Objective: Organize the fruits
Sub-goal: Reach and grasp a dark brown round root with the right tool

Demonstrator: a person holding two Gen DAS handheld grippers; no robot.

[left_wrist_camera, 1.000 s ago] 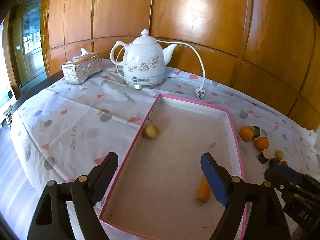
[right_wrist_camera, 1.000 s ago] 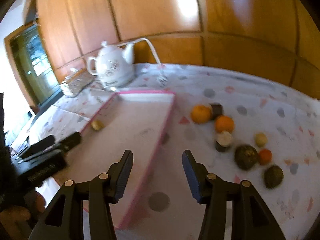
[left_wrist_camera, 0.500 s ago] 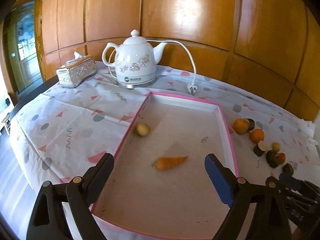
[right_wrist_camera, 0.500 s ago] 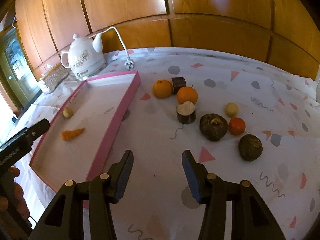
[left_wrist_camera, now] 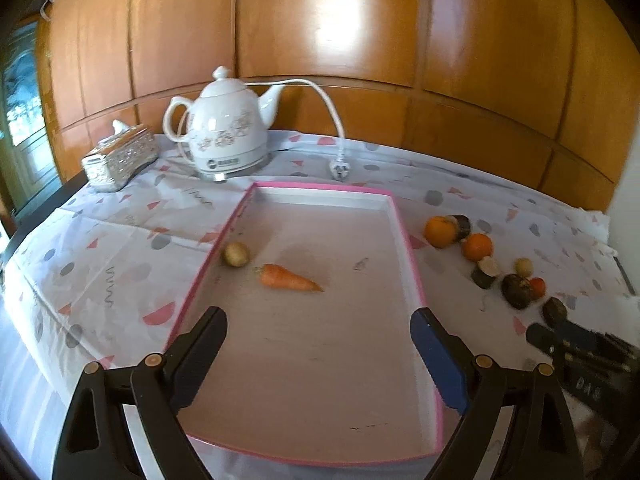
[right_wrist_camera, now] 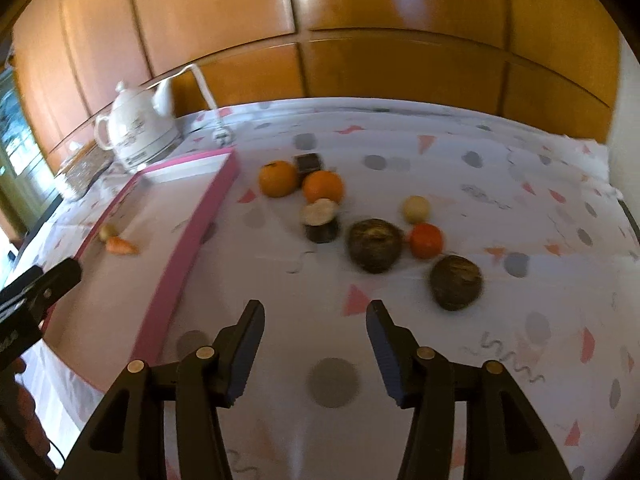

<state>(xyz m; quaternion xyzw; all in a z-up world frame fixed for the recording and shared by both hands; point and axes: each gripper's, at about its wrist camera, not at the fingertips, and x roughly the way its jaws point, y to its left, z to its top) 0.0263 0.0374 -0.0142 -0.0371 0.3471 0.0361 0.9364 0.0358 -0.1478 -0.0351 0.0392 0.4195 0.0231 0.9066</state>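
Note:
A pink-rimmed tray (left_wrist_camera: 412, 256) lies on the patterned tablecloth and holds a carrot (left_wrist_camera: 289, 278) and a small yellowish fruit (left_wrist_camera: 236, 254). My left gripper (left_wrist_camera: 318, 354) is open and empty above the tray's near end. My right gripper (right_wrist_camera: 316, 350) is open and empty over the cloth to the right of the tray (right_wrist_camera: 192, 232). Ahead of it lie two oranges (right_wrist_camera: 278, 178) (right_wrist_camera: 323, 186), a small red-orange fruit (right_wrist_camera: 425, 240), a pale round fruit (right_wrist_camera: 415, 209), two dark round fruits (right_wrist_camera: 375, 245) (right_wrist_camera: 456, 282) and two dark cut pieces (right_wrist_camera: 320, 220).
A white electric kettle (left_wrist_camera: 224, 132) with cord and plug (left_wrist_camera: 340, 168) stands behind the tray. A silver tissue box (left_wrist_camera: 118, 158) sits at the far left. Wood panelling backs the table. The table's edge falls away on the left.
The carrot dropped from my left gripper into the tray and rolled left beside the yellowish fruit. The left gripper pulled back. The right gripper swung right toward the loose fruits.

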